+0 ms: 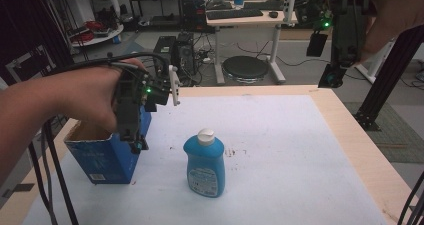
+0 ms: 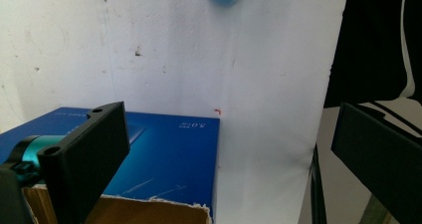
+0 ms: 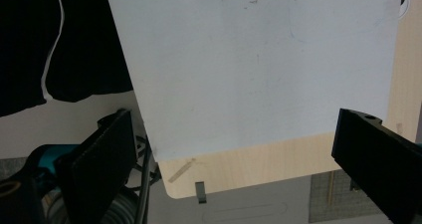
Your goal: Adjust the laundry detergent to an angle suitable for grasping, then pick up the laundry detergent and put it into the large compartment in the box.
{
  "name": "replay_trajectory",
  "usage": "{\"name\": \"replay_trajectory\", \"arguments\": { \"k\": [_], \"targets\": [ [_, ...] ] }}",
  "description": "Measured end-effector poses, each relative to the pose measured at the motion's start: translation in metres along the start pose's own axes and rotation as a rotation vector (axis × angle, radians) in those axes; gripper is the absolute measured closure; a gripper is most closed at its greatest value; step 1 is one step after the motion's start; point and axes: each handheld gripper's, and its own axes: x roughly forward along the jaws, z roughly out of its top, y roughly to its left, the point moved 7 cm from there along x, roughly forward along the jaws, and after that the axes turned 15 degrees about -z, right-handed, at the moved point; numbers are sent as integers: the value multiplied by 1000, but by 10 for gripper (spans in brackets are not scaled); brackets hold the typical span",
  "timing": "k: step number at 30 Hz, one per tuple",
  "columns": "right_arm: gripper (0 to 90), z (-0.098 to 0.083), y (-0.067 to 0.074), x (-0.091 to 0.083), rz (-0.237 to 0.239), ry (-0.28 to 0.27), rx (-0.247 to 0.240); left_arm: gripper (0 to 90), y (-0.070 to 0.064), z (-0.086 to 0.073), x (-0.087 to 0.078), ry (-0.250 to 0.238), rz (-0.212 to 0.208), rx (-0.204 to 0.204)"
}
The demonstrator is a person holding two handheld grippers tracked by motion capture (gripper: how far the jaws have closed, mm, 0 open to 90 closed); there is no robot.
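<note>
Item: blue carton [image 1: 107,157], open-topped, at the counter [image 1: 300,150] left edge beside the soap bottle [image 1: 204,162]. I judge it light, crushable; grip one wall. My left hand-held gripper [image 1: 136,144] hovers over it, jaws wide, empty; right hand-held gripper [image 1: 331,76] wide, aloft.

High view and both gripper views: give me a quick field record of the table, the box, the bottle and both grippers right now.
surface: white sheet on a wooden table
box: blue carton, top open, near the left edge
bottle: blue bottle with white cap, upright, mid-sheet, apart from the box
left gripper: open, nothing between the jaws, over the box
right gripper: open, empty, raised over the far right corner
</note>
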Motion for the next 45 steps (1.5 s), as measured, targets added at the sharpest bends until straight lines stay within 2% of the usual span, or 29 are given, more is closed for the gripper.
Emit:
{"name": "replay_trajectory", "arguments": {
  "k": [8, 9, 12, 19, 32, 45],
  "targets": [
    [31, 0, 1, -1, -4, 1, -1, 17, -1, 3, 0, -3, -10, 13],
    [31, -2, -1, 0, -10, 6, -2, 17, 0, 2, 1, 9, -10, 6],
    [31, -2, -1, 0, -16, 2, 4, 17, 2, 2, 2, 6, -5, -5],
    [31, -3, 2, -2, -11, -6, -2, 17, -3, 4, 3, 7, -20, -2],
    [31, -7, -1, -4, -26, -4, 12, 17, -1, 1, 2, 7, -11, 1],
    [31, -14, -9, 3, -26, -10, 33, 17, 14, 6, 6, 8, -37, 18]
  ]
}}
